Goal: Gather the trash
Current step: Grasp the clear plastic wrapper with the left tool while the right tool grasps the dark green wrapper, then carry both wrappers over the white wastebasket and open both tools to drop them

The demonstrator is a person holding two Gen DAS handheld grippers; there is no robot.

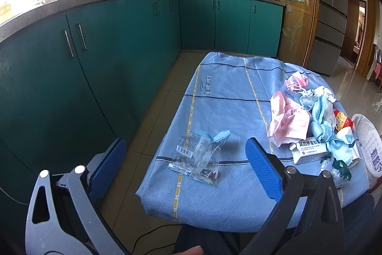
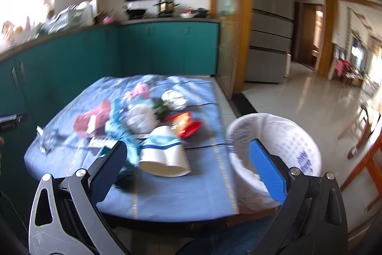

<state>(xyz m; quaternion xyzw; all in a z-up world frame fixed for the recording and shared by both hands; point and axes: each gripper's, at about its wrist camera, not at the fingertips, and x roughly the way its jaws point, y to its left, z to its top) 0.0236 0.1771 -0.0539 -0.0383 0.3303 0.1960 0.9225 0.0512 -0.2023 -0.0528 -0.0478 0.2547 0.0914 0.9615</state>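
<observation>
A clear plastic wrapper lies on the blue cloth-covered table, just ahead of my open, empty left gripper. A trash pile sits at the table's right: pink masks, a blue cloth, a white medicine box. In the right wrist view, a tipped white paper cup lies ahead of my open, empty right gripper, with an orange snack bag and crumpled tissue behind. A white-lined bin stands at the table's right edge.
Teal kitchen cabinets run along the left and back, close to the table's left side. A grey fridge and a wooden door frame stand at the right. Tiled floor opens to the right.
</observation>
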